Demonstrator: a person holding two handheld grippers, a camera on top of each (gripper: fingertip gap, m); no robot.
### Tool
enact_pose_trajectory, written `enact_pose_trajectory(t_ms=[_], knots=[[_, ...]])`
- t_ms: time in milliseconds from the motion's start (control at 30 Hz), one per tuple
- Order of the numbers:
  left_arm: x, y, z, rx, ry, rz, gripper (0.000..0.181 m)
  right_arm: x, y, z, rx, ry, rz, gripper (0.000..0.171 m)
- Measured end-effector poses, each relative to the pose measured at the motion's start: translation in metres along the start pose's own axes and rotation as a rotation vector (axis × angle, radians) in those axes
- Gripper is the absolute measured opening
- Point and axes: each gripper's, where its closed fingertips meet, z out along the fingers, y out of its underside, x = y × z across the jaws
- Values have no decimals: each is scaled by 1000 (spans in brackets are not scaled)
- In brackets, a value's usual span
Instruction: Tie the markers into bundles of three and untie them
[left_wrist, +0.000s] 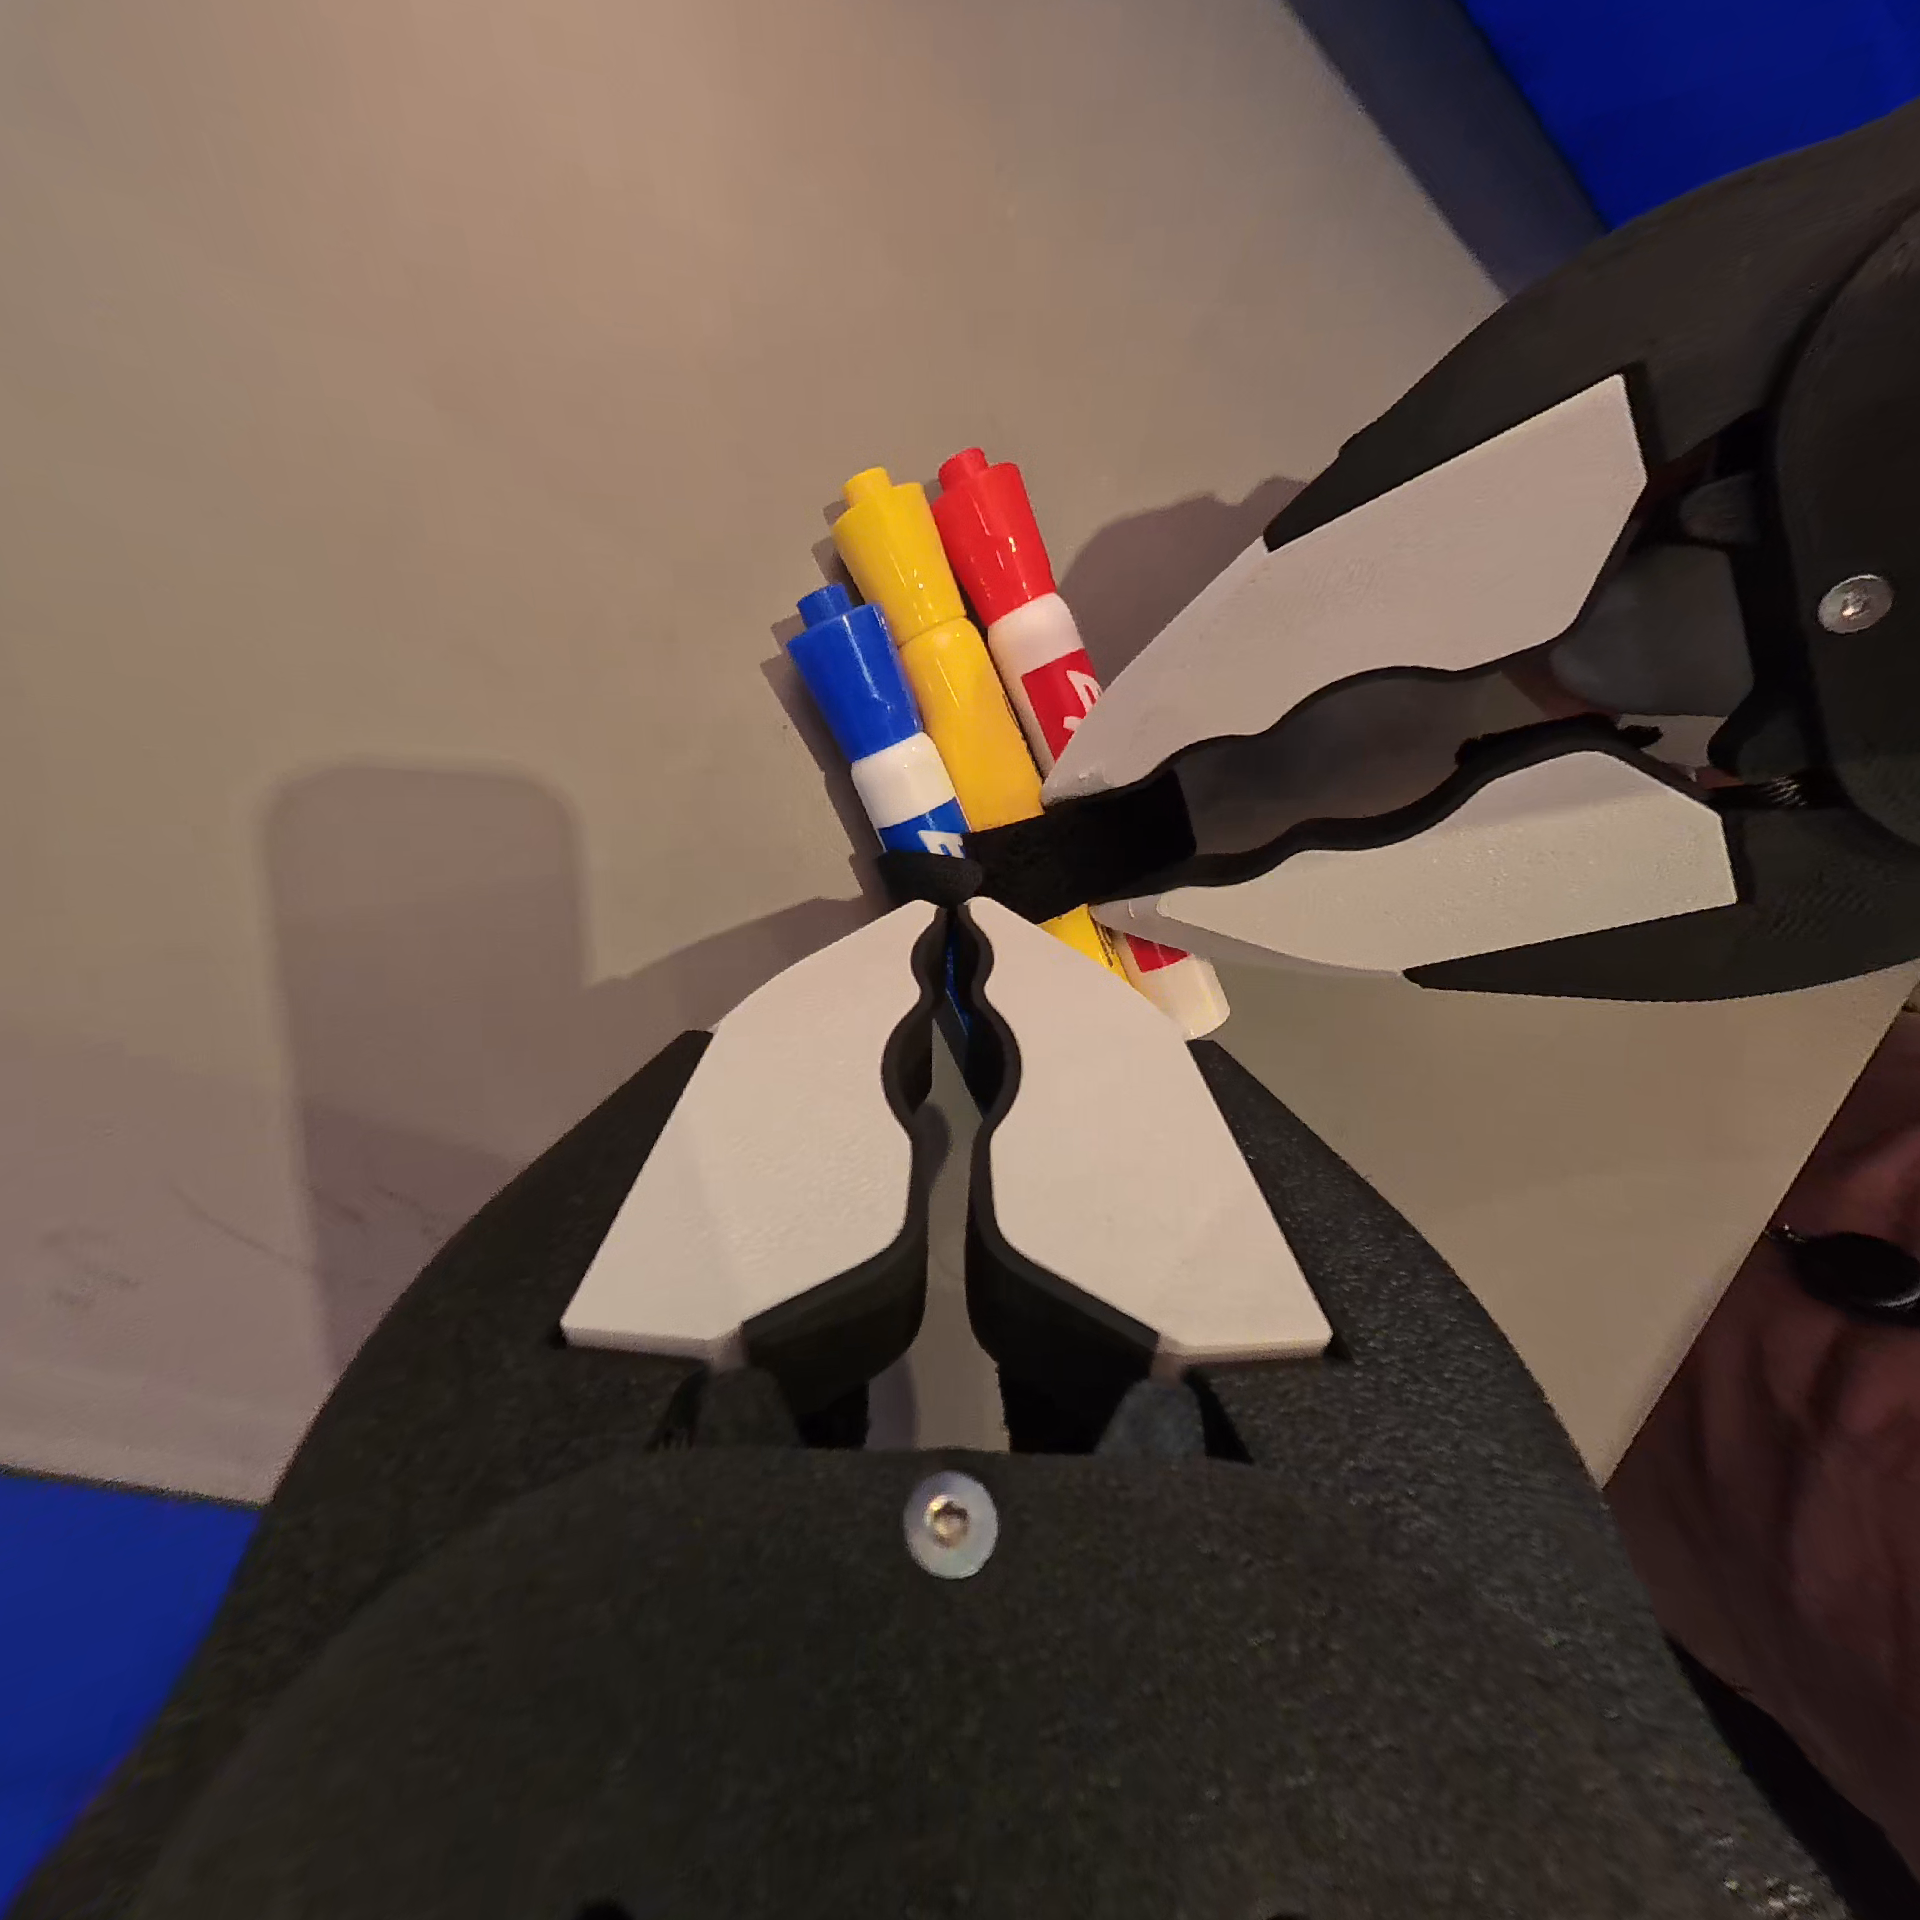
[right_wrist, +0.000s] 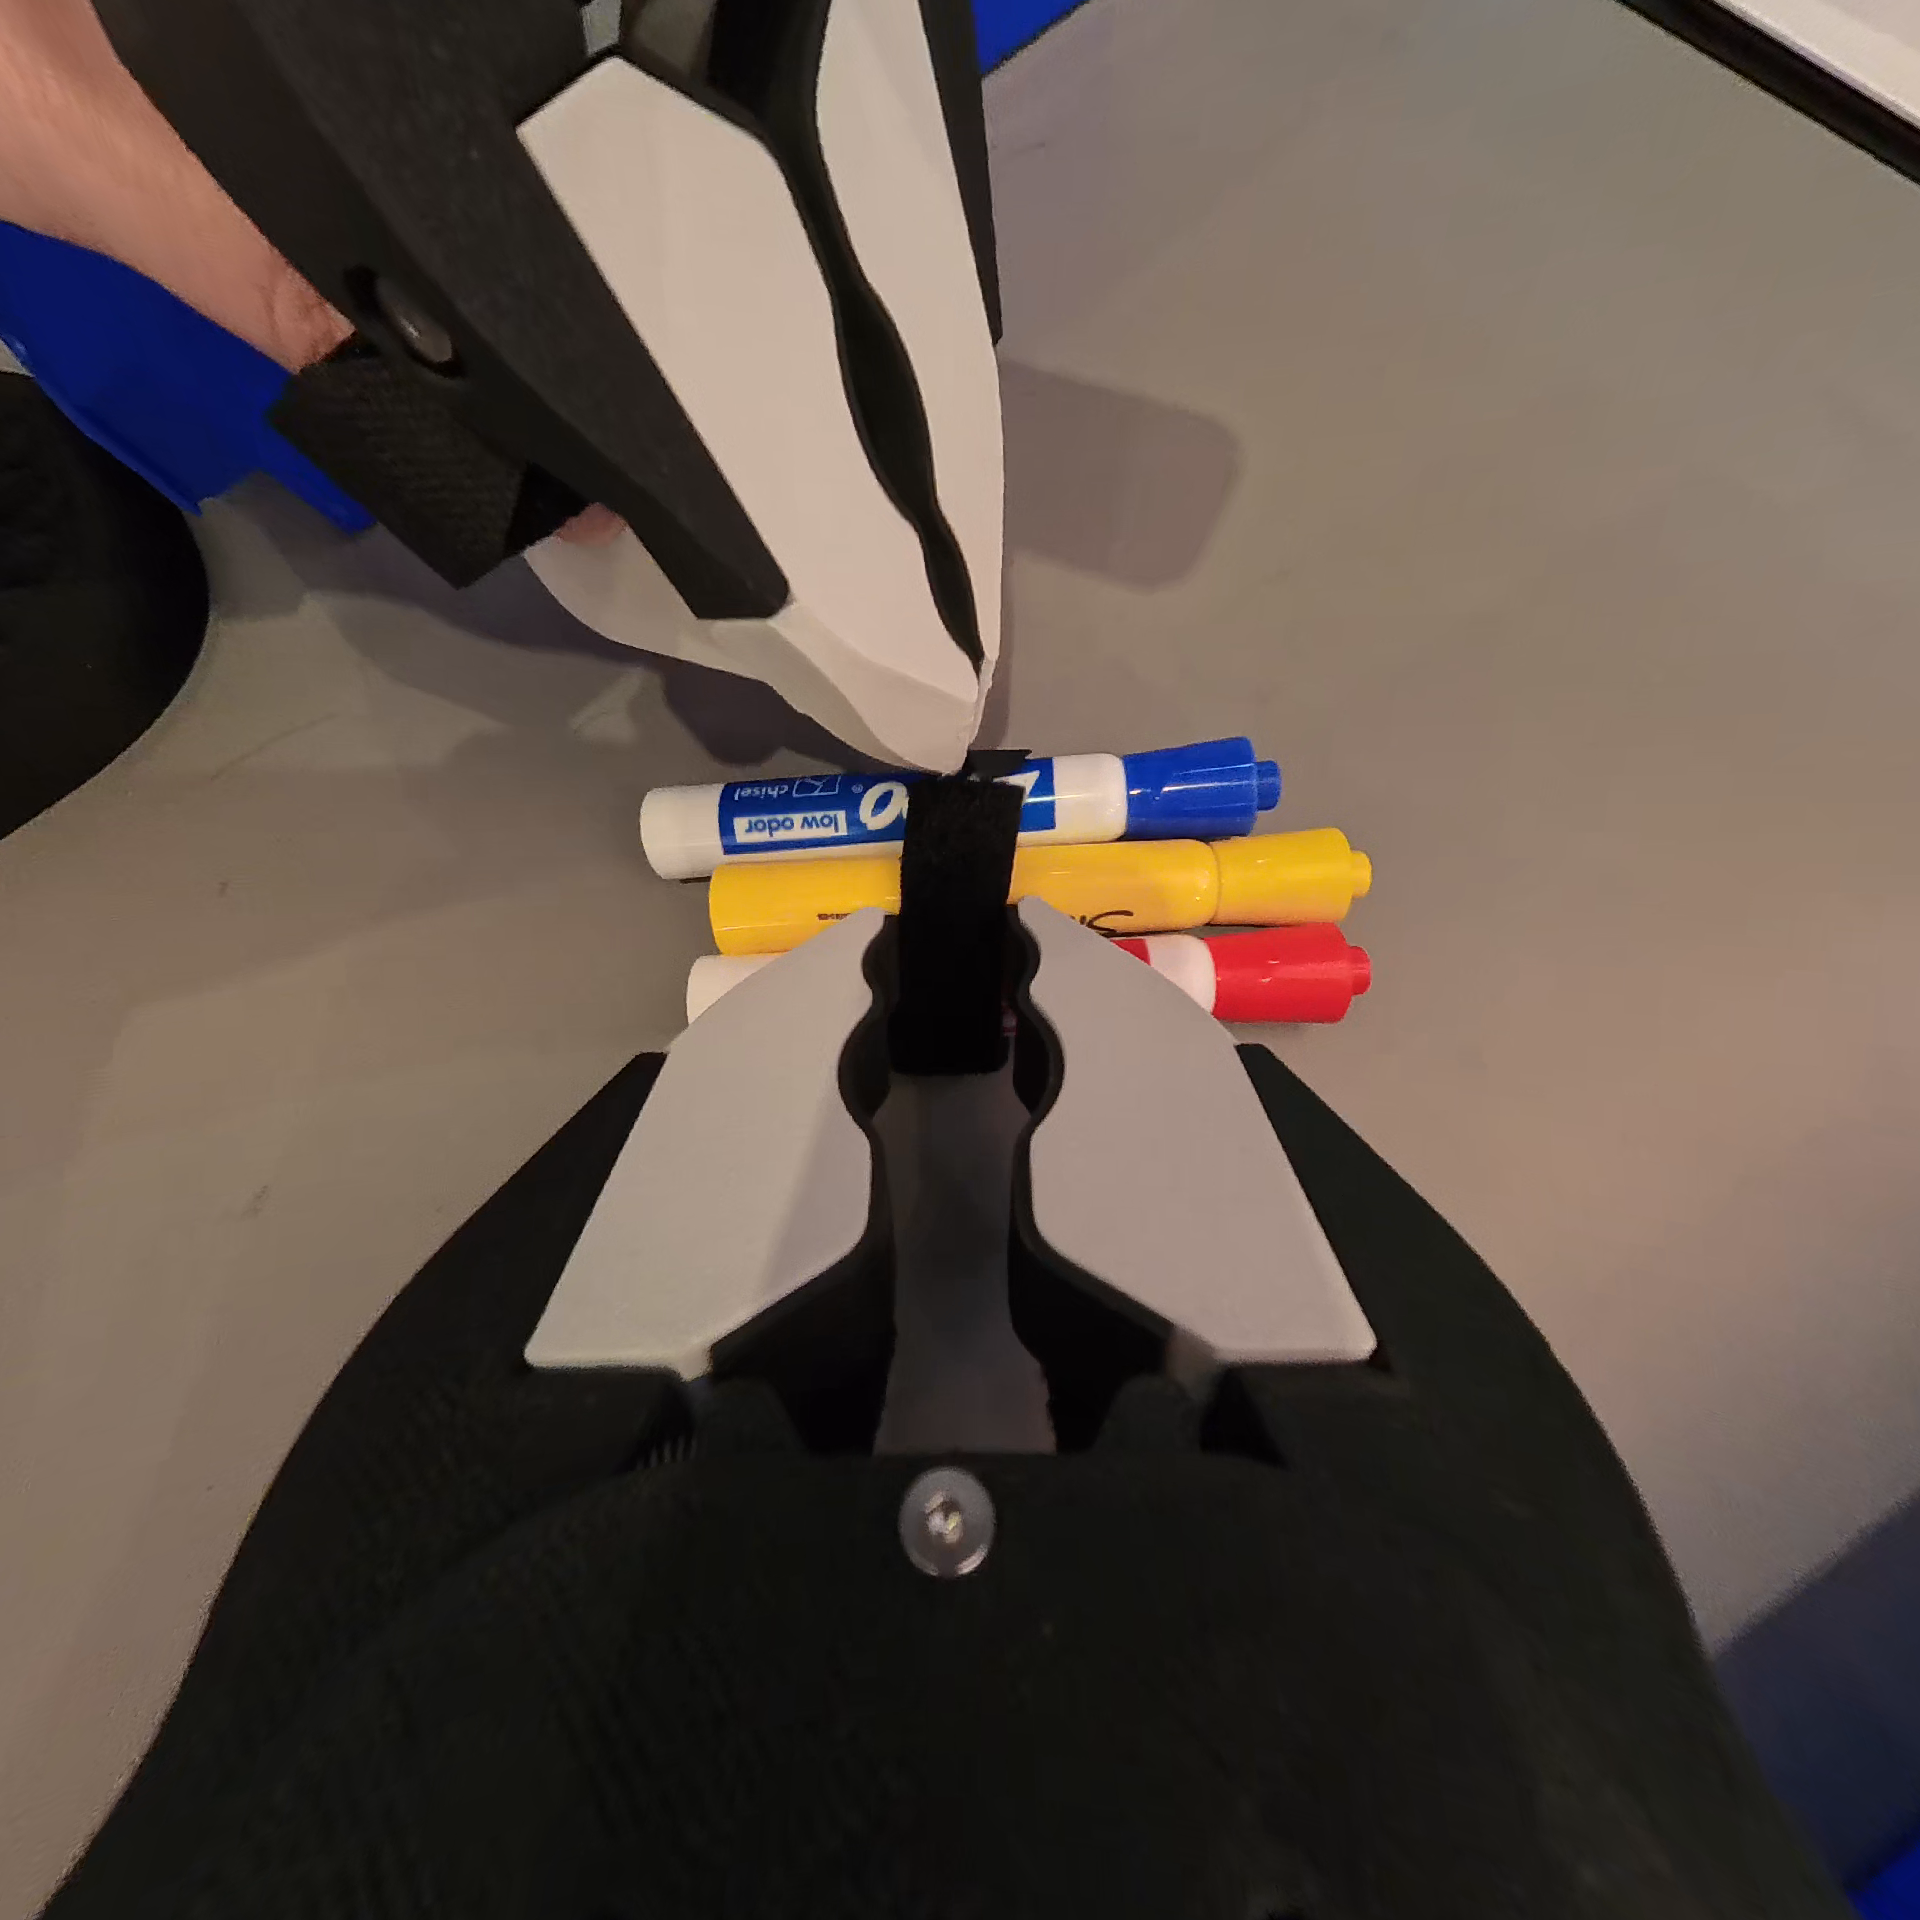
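Note:
Three markers lie side by side on the grey table (right_wrist: 1455, 520): blue (right_wrist: 1195, 790), yellow (right_wrist: 1143, 883) and red (right_wrist: 1278, 971). A black strap (right_wrist: 951, 883) runs across them. My right gripper (right_wrist: 951, 912) is closed on the strap's free length, which lies between its pads. My left gripper (left_wrist: 951, 912) is shut and pinches the strap's other end (left_wrist: 930, 873) beside the blue marker (left_wrist: 852, 675). The left wrist view also shows the yellow marker (left_wrist: 914, 561), the red marker (left_wrist: 987, 540) and my right gripper (left_wrist: 1086, 847) on the strap (left_wrist: 1081, 842). My left gripper (right_wrist: 977, 743) comes down from above in the right wrist view.
A blue surface (left_wrist: 1714, 83) borders the table. A dark round object (right_wrist: 73, 603) sits at the left edge and a white board edge (right_wrist: 1849, 62) at the far right corner. A person's hands (left_wrist: 1787, 1351) (right_wrist: 125, 156) hold the grippers. The tips of both grippers are at nearly the same place.

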Motion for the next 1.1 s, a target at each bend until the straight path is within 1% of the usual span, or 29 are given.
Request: enact_pose_trajectory(t_ms=[300,367,400,433,500,633,700,800,867,1000,1100], knots=[[-5,-2,-5,67,-7,-111,0,-1,-1,0,5,2,-17,13],[-20,2,-9,70,-96,-120,0,-4,1,0,-2,-8,-23,11],[-20,4,-10,74,-82,-136,0,-4,0,-1,3,-8,-23,10],[-16,4,-9,80,-34,-165,0,-3,1,-1,6,-1,-21,10],[-14,3,-12,96,-30,-174,0,-3,1,-1,11,-3,-14,10],[-13,5,-11,60,-64,-177,0,-2,3,-5,22,-14,10,11],[-14,12,-8,-4,-110,-175,0,-2,4,-8,38,-22,26,12],[-21,16,-6,-35,-203,-168,0,-3,7,-15,45,-35,47,15],[-19,13,-8,-8,-207,-197,0,2,9,-21,49,-9,50,19],[7,7,-24,105,-120,-222,16,7,6,-40,106,33,55,28],[25,18,-27,140,-99,-202,22,8,4,-54,157,40,74,29]])
